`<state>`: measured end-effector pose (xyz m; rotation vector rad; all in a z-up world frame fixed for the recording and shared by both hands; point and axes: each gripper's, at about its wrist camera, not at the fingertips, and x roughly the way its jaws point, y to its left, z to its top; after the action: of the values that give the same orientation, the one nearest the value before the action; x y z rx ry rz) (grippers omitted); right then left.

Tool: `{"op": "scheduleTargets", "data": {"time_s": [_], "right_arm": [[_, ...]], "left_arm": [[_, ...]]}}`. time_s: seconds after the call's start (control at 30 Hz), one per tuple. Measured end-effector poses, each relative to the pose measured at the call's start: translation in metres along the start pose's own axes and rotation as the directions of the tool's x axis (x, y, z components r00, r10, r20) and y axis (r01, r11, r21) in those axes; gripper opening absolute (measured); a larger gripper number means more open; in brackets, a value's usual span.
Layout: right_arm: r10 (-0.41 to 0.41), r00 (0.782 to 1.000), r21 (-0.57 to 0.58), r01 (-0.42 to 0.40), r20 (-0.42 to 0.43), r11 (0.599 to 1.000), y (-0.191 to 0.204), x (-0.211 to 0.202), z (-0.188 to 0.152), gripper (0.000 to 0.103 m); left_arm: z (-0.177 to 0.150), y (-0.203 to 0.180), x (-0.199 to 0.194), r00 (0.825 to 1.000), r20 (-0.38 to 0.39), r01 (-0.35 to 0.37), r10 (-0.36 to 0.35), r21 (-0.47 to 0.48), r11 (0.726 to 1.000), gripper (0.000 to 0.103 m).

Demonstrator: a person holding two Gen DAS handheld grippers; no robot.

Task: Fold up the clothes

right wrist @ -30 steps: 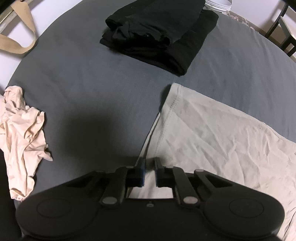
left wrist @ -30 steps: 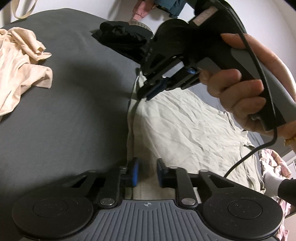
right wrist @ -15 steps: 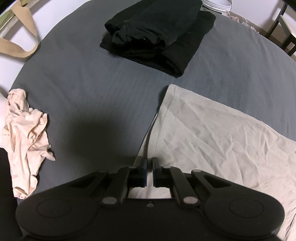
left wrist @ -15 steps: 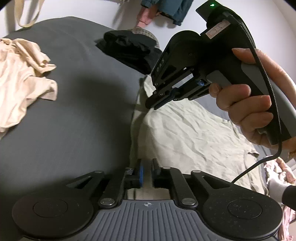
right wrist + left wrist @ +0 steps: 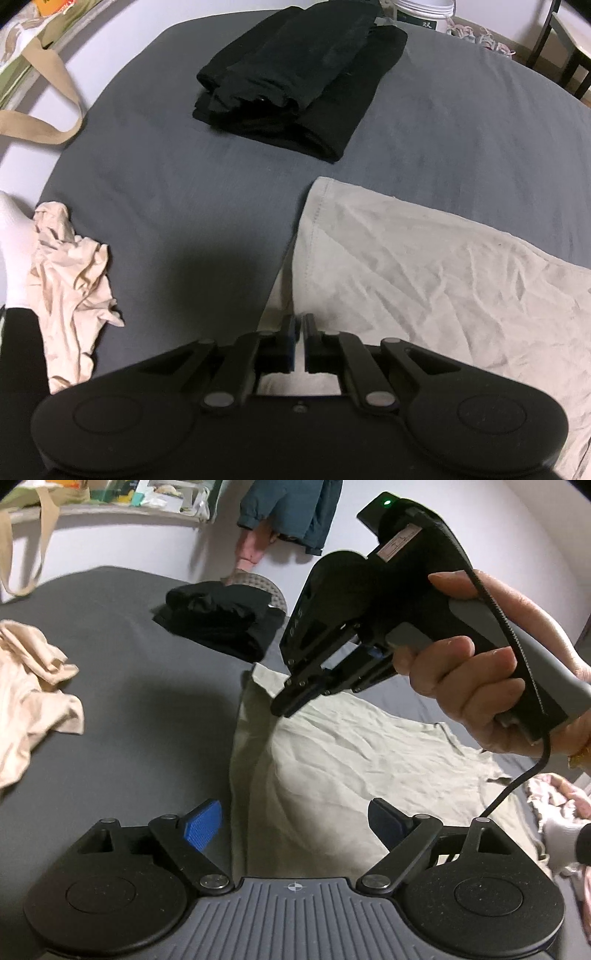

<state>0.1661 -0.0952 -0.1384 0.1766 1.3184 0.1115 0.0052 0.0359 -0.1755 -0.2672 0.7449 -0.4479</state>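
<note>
The grey bed (image 5: 184,192) has a wide bare area between the beige garment (image 5: 424,266) and the crumpled peach cloth (image 5: 70,280); a gripper could pass there freely. Farther on, the folded black pile (image 5: 295,81) stands in the way, near the garment's far corner. In the left wrist view, the right gripper (image 5: 282,709) hangs above the garment's left edge and blocks the way there. A tan strap (image 5: 44,110) hangs beside the bed's left edge.

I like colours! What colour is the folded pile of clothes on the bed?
Black. The folded pile shows best in the right wrist view.
</note>
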Motion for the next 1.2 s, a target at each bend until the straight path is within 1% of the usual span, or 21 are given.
{"op": "scheduleTargets", "data": {"time_s": [0.17,0.2,0.23,0.33,0.37,0.43,0.5,0.53,0.6,0.7,0.73,0.87,0.97,1.2], "right_arm": [[0.024,1.000,0.010,-0.024,0.016,1.000,-0.004,-0.007,-0.001,0.002],[0.028,0.999,0.014,-0.028,0.018,1.000,-0.006,-0.008,-0.001,0.002],[0.032,0.999,0.019,-0.032,0.021,0.999,-0.008,-0.010,-0.002,0.002],[0.046,0.999,0.035,-0.047,0.026,0.998,-0.015,-0.013,-0.002,0.002],[0.049,0.998,0.039,-0.050,0.029,0.998,-0.017,-0.014,-0.002,0.002],[0.049,0.998,0.042,-0.050,0.035,0.998,-0.020,-0.016,-0.002,0.002],[0.049,0.998,0.047,-0.051,0.038,0.998,-0.022,-0.016,-0.002,0.002],[0.052,0.998,0.049,-0.053,0.039,0.997,-0.023,-0.017,-0.002,0.002],[0.053,0.998,0.051,-0.055,0.041,0.997,-0.024,-0.017,-0.001,0.002],[0.053,0.998,0.048,-0.055,0.043,0.997,-0.023,-0.016,-0.002,0.002],[0.054,0.998,0.047,-0.056,0.043,0.997,-0.023,-0.016,-0.001,0.002],[0.052,0.998,0.040,-0.053,0.042,0.998,-0.019,-0.013,-0.001,0.002],[0.048,0.998,0.033,-0.049,0.036,0.998,-0.014,-0.009,0.000,0.002],[0.042,0.999,0.006,-0.042,0.023,0.999,0.004,0.004,0.001,0.002]], "left_arm": [[-0.003,0.000,0.003,1.000,-0.010,0.018,-0.018,0.002,1.000,0.087],[-0.003,0.000,0.003,1.000,-0.017,0.019,-0.019,0.004,1.000,0.084],[-0.003,-0.001,0.003,1.000,-0.024,0.020,-0.020,0.006,1.000,0.077],[-0.004,-0.002,0.004,0.999,-0.045,0.023,-0.022,0.012,1.000,0.063],[-0.005,-0.003,0.004,0.998,-0.052,0.024,-0.023,0.014,1.000,0.061],[-0.005,-0.003,0.004,0.998,-0.066,0.026,-0.025,0.018,0.999,0.051],[-0.007,-0.003,0.003,0.996,-0.085,0.023,-0.021,0.016,1.000,0.044],[-0.007,-0.002,0.002,0.995,-0.096,0.025,-0.024,0.007,1.000,0.037],[-0.008,0.000,0.001,0.992,-0.119,0.028,-0.030,-0.011,1.000,0.028],[-0.009,0.004,-0.002,0.988,-0.148,0.032,-0.037,-0.039,0.999,0.009],[-0.010,0.004,-0.003,0.987,-0.153,0.030,-0.038,-0.050,0.998,0.005],[-0.013,0.011,-0.007,0.983,-0.181,0.023,-0.043,-0.107,0.994,0.002],[-0.015,0.017,-0.007,0.982,-0.188,0.001,-0.027,-0.137,0.991,0.002],[-0.015,0.019,-0.011,0.982,-0.189,-0.013,-0.013,-0.135,0.991,0.001]]}}
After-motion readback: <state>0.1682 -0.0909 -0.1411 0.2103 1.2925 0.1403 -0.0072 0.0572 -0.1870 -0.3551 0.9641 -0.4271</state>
